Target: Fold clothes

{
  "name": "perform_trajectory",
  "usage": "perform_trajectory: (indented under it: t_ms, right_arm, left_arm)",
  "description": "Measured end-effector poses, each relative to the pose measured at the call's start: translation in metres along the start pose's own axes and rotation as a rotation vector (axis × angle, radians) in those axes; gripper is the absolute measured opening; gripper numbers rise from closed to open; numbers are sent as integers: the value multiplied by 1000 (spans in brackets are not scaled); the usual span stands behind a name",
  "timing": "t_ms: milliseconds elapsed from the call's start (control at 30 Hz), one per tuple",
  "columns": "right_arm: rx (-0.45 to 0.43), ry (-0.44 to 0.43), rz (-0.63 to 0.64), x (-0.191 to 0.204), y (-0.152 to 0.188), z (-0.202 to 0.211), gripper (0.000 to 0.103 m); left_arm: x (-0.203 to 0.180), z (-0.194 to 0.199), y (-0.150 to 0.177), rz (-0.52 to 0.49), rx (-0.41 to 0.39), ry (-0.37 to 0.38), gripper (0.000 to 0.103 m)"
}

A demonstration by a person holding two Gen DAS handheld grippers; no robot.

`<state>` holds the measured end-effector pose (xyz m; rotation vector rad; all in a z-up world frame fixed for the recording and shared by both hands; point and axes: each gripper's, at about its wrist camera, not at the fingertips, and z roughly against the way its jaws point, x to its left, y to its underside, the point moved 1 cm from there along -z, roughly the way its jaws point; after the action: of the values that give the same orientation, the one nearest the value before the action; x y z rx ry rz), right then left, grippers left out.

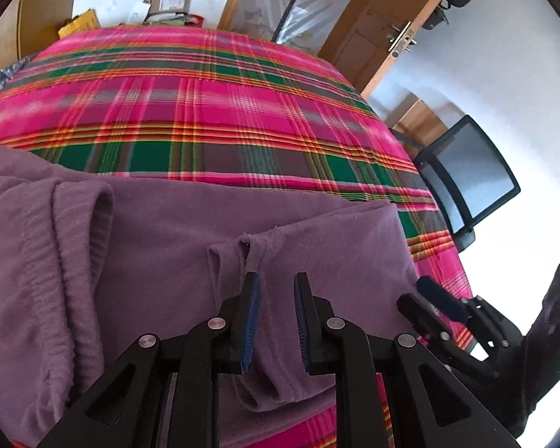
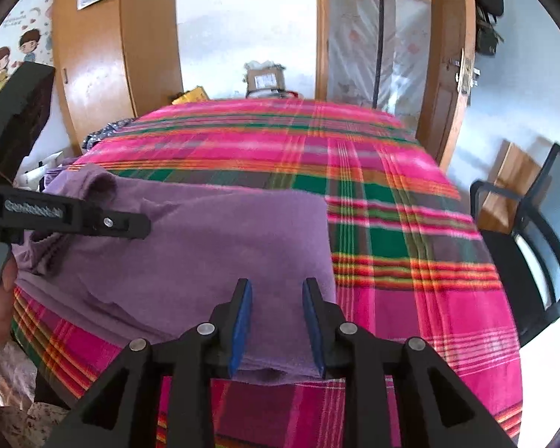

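Hovering over the purple garment [image 1: 175,231] on the plaid blanket [image 1: 212,112], we hold both grippers, left gripper [image 1: 277,283] and right gripper [image 2: 277,291], spread apart, gripping nothing.

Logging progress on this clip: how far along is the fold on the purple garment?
Done: the purple garment lies on the plaid cover, seemingly doubled over, ribbed band on the left. In hand: nothing; the left gripper and right gripper hover open over its near edge. Left: a loose flap sticks out; further folds probably remain.
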<state>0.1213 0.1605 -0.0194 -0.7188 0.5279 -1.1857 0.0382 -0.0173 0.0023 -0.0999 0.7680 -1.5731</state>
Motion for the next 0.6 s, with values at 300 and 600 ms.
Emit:
perform_trajectory:
  t_ms: [300, 600]
  right_arm:
    - [44, 2, 53, 27, 9, -7, 30]
    - [41, -1, 97, 50, 5, 2, 30]
  left_arm:
    - [4, 18, 10, -33, -48, -36, 20]
    - [11, 35, 21, -75, -86, -89, 20]
